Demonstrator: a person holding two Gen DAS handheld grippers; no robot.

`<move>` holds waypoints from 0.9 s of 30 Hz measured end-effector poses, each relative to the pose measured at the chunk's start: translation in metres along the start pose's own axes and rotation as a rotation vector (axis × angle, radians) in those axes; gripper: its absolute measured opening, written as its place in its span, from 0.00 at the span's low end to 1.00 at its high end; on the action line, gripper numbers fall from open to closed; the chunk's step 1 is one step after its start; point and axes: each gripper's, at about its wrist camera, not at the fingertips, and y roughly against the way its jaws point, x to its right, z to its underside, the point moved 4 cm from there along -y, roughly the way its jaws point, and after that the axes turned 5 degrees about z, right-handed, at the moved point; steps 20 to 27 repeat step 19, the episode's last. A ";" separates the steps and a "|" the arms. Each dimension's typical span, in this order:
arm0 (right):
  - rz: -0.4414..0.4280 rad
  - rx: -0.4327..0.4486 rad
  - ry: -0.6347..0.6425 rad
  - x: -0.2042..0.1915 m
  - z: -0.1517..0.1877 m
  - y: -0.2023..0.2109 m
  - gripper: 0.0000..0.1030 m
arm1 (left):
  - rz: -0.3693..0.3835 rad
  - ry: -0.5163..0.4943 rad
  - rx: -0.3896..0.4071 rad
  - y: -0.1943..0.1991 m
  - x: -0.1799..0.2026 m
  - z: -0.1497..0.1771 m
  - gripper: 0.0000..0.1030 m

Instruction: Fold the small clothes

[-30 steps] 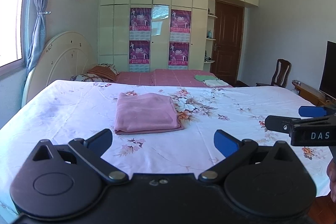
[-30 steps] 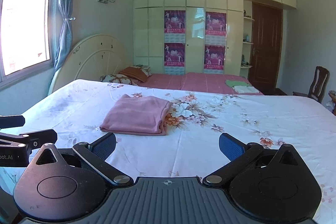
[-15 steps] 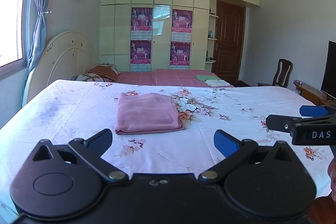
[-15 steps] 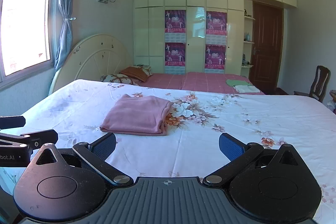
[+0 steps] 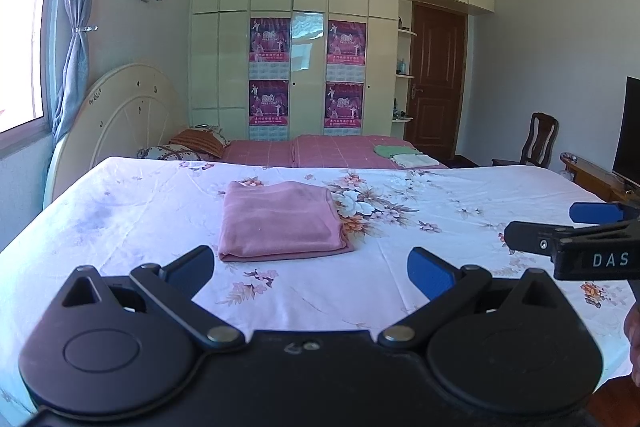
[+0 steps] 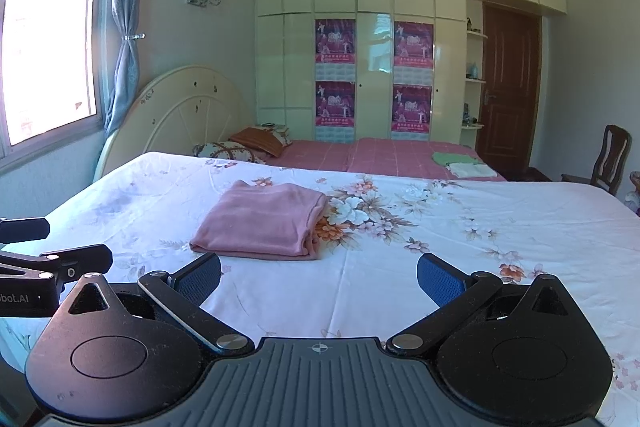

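A pink garment (image 5: 280, 223) lies folded into a flat rectangle on the floral bedsheet (image 5: 440, 195); it also shows in the right wrist view (image 6: 262, 223). My left gripper (image 5: 311, 267) is open and empty, held near the bed's front edge, short of the garment. My right gripper (image 6: 319, 279) is open and empty at about the same distance. Each gripper shows at the edge of the other's view: the right one (image 5: 568, 231) and the left one (image 6: 52, 259).
A second bed with a pink cover (image 5: 332, 151) stands behind, with pillows (image 5: 196, 143) and small folded green and white cloths (image 5: 404, 155). A wardrobe (image 5: 304, 39), a brown door (image 5: 438, 83), a chair (image 5: 540, 139) and a TV (image 5: 630, 131) line the room.
Both views have shifted very slightly; the garment and the open grippers stay as they were.
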 end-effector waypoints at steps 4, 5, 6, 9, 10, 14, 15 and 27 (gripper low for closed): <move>-0.001 -0.001 0.000 0.000 0.000 -0.001 1.00 | -0.010 -0.003 0.002 -0.001 -0.001 0.001 1.00; 0.000 -0.001 0.001 0.000 0.000 -0.001 1.00 | -0.010 0.000 0.002 -0.001 -0.002 0.002 1.00; 0.000 -0.003 0.002 0.000 0.000 -0.001 1.00 | -0.009 0.005 0.002 -0.001 -0.002 0.002 1.00; 0.002 -0.007 0.002 0.000 0.000 -0.001 1.00 | -0.011 0.007 0.006 -0.001 -0.003 0.000 1.00; 0.002 -0.009 0.004 0.000 0.000 -0.002 1.00 | -0.011 0.005 0.009 -0.001 -0.003 -0.001 1.00; 0.003 -0.013 0.012 -0.002 -0.001 -0.003 1.00 | -0.009 0.005 0.017 -0.001 -0.003 -0.003 0.99; 0.004 -0.014 0.014 -0.003 -0.002 -0.003 1.00 | -0.006 0.005 0.020 0.000 -0.003 -0.002 0.99; 0.000 -0.015 0.018 -0.005 -0.003 -0.004 1.00 | 0.002 0.006 0.017 0.000 -0.003 -0.002 0.99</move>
